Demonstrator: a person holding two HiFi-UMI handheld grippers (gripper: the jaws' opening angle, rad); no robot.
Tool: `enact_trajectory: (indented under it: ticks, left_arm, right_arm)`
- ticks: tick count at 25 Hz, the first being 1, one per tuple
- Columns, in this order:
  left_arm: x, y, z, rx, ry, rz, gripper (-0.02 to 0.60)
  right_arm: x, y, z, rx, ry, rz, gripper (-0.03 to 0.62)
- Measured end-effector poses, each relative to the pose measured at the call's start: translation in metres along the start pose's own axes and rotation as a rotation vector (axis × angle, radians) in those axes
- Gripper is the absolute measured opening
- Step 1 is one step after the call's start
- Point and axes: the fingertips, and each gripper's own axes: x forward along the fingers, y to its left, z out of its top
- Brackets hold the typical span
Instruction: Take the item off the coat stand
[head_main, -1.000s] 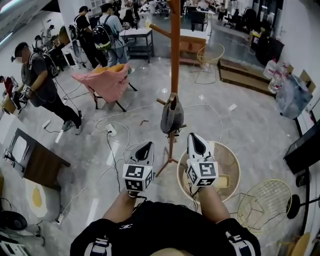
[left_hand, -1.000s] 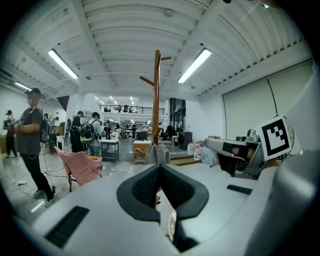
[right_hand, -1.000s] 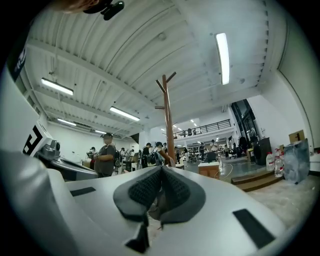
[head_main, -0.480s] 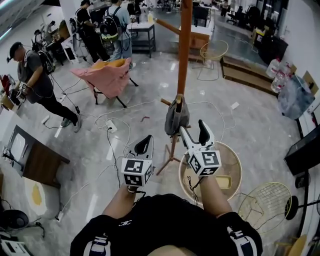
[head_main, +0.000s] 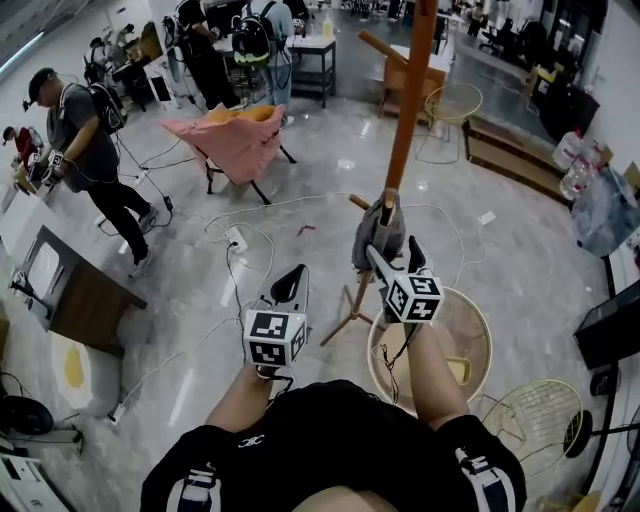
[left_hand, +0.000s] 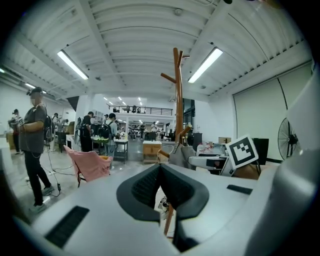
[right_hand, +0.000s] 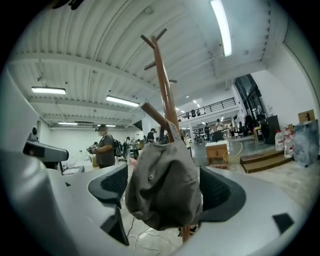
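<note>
A grey cap (head_main: 380, 232) hangs on a low peg of the tall wooden coat stand (head_main: 408, 110). My right gripper (head_main: 396, 256) is raised to it, its jaws opening wide. In the right gripper view the cap (right_hand: 165, 192) hangs between the two pads (right_hand: 109, 186), which stand off its sides without pressing, and the stand's pole (right_hand: 162, 85) rises behind it. My left gripper (head_main: 293, 277) hangs lower and to the left of the stand, shut with nothing in it. In the left gripper view its jaws (left_hand: 159, 169) meet, with the stand (left_hand: 178, 85) ahead to the right.
A round wicker table (head_main: 474, 322) sits just right of the stand's feet, a wire chair (head_main: 530, 418) beyond it. Cables and a power strip (head_main: 237, 240) lie on the floor at left. A pink-draped chair (head_main: 238, 142), a wooden cabinet (head_main: 80, 298) and several people (head_main: 88, 130) are farther off.
My right gripper has risen forward to the cap and its jaws have gone from shut to wide apart around it. The left gripper has stayed shut and low.
</note>
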Motion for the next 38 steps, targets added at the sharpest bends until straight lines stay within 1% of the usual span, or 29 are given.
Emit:
enact_trajectory:
  ticks: [4,8,9,10,13,15,18,23,29,34,38]
  left_arm:
    - [-0.001,0.010,-0.004,-0.009,0.010,0.026,0.012]
    - [-0.004,0.018,-0.008,-0.015,0.013,0.038,0.012]
    - [-0.006,0.022,-0.010,-0.017,0.014,0.043,0.012]
    - [-0.008,0.026,-0.012,-0.021,0.016,0.049,0.012]
    - [-0.013,0.034,-0.016,-0.032,0.022,0.069,0.012]
    - [-0.013,0.036,-0.017,-0.036,0.023,0.074,0.012]
    - [-0.011,0.038,-0.017,-0.038,0.020,0.073,0.012]
    - [-0.006,0.031,-0.015,-0.034,0.021,0.050,0.012]
    - [0.002,0.019,-0.016,-0.027,0.029,0.020,0.012]
    - [0.009,0.007,-0.013,-0.026,0.032,-0.002,0.012]
    - [0.012,-0.002,-0.014,-0.022,0.028,-0.020,0.012]
  right_arm:
    - [0.021,-0.015,-0.024,0.039,0.075,0.018,0.456]
    - [0.036,-0.024,-0.040,0.025,0.137,0.022,0.424]
    - [0.038,-0.023,-0.043,0.024,0.149,0.022,0.379]
    - [0.038,-0.023,-0.044,0.023,0.157,0.018,0.300]
    - [0.035,-0.022,-0.044,0.007,0.156,-0.002,0.102]
    - [0.033,-0.017,-0.042,-0.005,0.148,0.003,0.062]
    - [0.030,-0.009,-0.038,-0.005,0.136,0.025,0.046]
    - [0.013,-0.001,-0.021,0.009,0.086,0.044,0.043]
    - [-0.015,0.022,0.022,-0.063,-0.028,0.102,0.043]
    - [-0.058,0.048,0.060,-0.144,-0.134,0.132,0.043]
    - [-0.084,0.054,0.069,-0.113,-0.176,0.155,0.043]
